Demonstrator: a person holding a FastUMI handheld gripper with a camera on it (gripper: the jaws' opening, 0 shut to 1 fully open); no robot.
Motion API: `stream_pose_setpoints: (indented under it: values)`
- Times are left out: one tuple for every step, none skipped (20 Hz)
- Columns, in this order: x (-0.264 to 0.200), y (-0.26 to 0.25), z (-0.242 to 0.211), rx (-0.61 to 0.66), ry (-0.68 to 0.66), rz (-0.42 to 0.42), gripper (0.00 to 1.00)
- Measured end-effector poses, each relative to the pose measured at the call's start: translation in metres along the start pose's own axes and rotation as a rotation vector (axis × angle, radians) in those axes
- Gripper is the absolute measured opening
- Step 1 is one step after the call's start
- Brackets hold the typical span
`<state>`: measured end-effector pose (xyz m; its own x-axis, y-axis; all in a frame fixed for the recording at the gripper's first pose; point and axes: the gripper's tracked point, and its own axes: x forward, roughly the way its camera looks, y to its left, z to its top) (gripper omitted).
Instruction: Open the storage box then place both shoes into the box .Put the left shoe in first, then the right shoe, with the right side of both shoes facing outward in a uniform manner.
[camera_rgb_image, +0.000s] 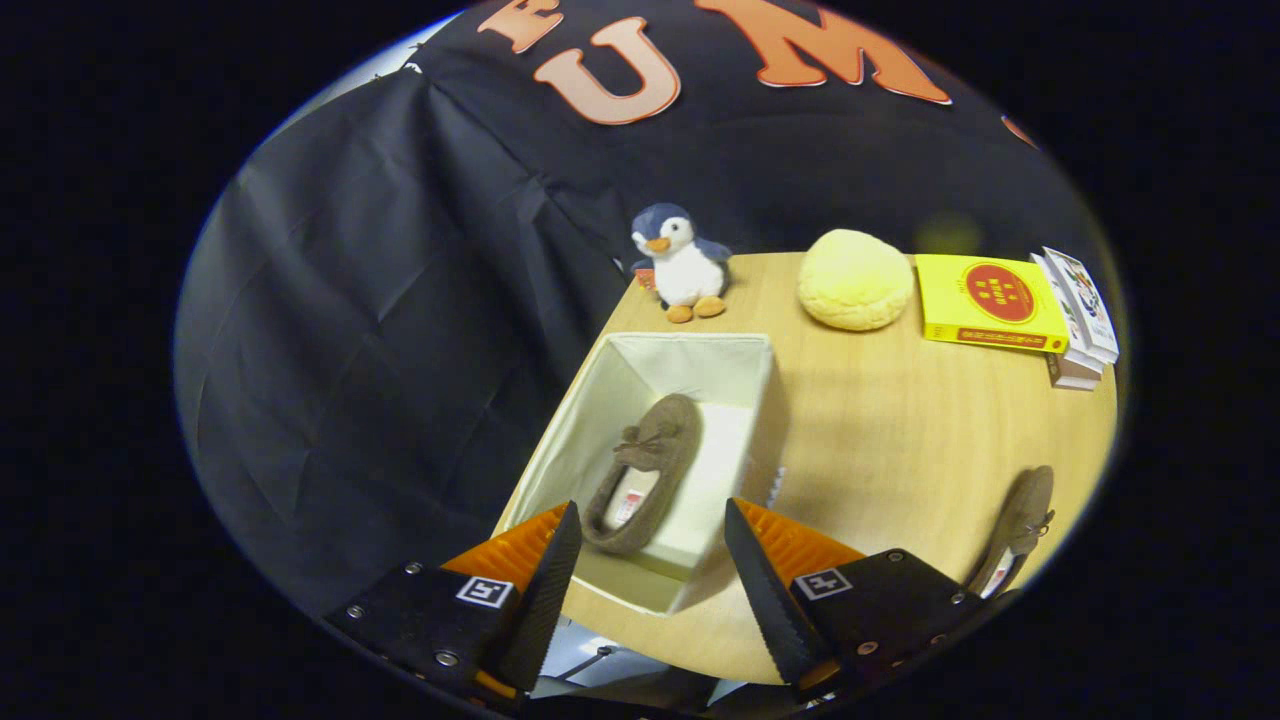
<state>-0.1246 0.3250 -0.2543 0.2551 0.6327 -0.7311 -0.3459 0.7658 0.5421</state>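
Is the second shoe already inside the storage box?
No. Only one shoe lies in the storage box; the second shoe rests on the table, beside the open hand-held gripper.

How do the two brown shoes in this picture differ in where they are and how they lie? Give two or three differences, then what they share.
The shoe in the box lies inside the open storage box, between the open gripper fingers; the shoe on the table rests outside, on the bare table, beyond one finger. The boxed shoe shows its opening and bow from above; the other shows mostly side-on. Both are brown slipper-like shoes.
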Motion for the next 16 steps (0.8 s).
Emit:
stream_pose_setpoints:
  values:
    - [-0.008, -0.015, -0.001, 0.013, -0.012, -0.019, 0.89]
    - [-0.018, -0.031, -0.004, 0.025, -0.023, -0.039, 0.93]
    - [-0.025, -0.05, -0.008, 0.041, -0.03, -0.064, 0.95]
    - [-0.032, -0.069, -0.013, 0.061, -0.034, -0.089, 0.96]
    - [-0.04, -0.086, -0.019, 0.083, -0.035, -0.114, 0.96]
    - [-0.048, -0.102, -0.026, 0.104, -0.034, -0.139, 0.96]
    - [-0.054, -0.119, -0.031, 0.119, -0.036, -0.162, 0.96]
    - [-0.06, -0.136, -0.038, 0.133, -0.036, -0.189, 0.96]
    - [-0.065, -0.151, -0.046, 0.145, -0.033, -0.212, 0.96]
    - [-0.07, -0.166, -0.053, 0.158, -0.03, -0.237, 0.96]
    - [-0.076, -0.181, -0.06, 0.171, -0.028, -0.256, 0.96]
    - [-0.08, -0.195, -0.066, 0.184, -0.027, -0.277, 0.97]
    - [-0.085, -0.21, -0.07, 0.193, -0.03, -0.297, 0.96]
    - [-0.089, -0.226, -0.076, 0.201, -0.03, -0.326, 0.96]
    - [-0.093, -0.242, -0.082, 0.209, -0.028, -0.352, 0.96]
    - [-0.095, -0.259, -0.089, 0.218, -0.023, -0.381, 0.96]
